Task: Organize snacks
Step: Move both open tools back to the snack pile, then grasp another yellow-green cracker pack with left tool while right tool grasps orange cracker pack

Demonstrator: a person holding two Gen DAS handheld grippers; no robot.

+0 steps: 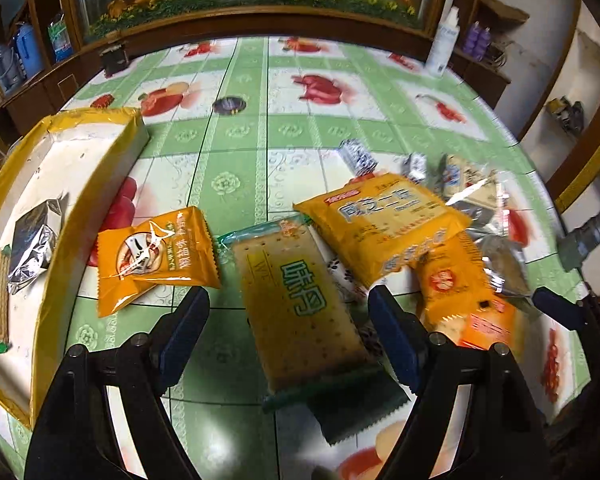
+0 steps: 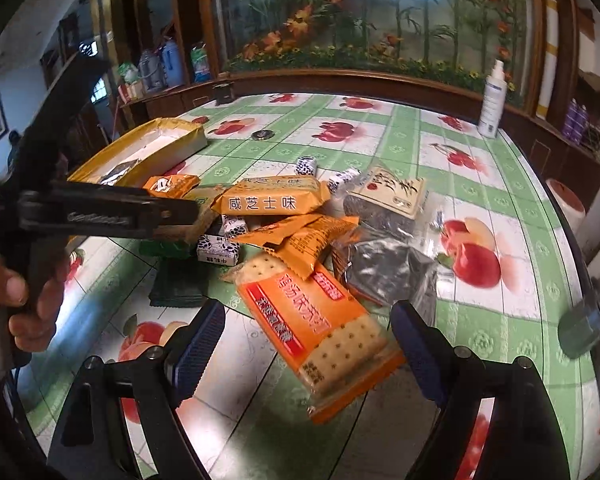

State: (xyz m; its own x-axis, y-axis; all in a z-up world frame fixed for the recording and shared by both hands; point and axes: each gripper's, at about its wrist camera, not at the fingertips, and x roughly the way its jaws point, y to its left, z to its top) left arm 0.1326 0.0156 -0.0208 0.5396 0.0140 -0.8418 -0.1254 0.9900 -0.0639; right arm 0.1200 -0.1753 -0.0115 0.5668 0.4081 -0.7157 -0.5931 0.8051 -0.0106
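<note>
Straddling the green-ended cracker pack (image 1: pixel 300 312), the left claw (image 1: pixel 288 312) is spread wide, pinching nothing; the right claw (image 2: pixel 308 332) gapes likewise around an orange cracker pack (image 2: pixel 320 336). Closing squarely across each pack's width should help. Beyond the green-ended pack, leftward, waits the yellow box (image 1: pixel 96 176).

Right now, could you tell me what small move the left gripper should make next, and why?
Probably lower and close the left gripper on the green-ended cracker pack: its jaws stand open astride that pack, and the yellow-rimmed box already holds snacks.
</note>
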